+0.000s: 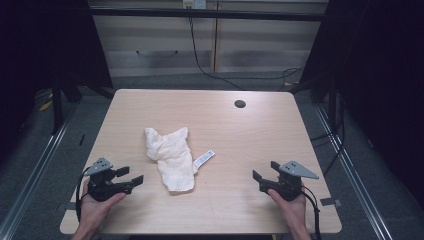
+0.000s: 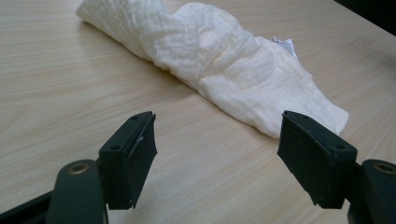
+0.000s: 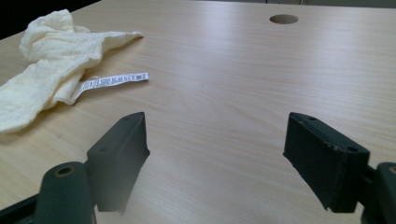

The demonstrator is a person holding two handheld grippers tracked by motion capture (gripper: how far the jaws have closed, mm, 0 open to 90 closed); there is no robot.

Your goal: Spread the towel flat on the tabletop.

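Both grippers' jaws apart w/ crumpled cream cloth (image 1: 171, 157) lying between, white tag (image 1: 204, 158) out.

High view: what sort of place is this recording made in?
Probably a lab or office recording station. A light wooden desk with a cable hole stands between dark curtains, with cables trailing on the floor behind and pale cabinets at the back wall.

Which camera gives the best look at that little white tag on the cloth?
The right gripper view: the tag lies flat and near, its printed lines showing beside the cloth. The high view shows it small, and the left gripper view shows just a corner behind the cloth.
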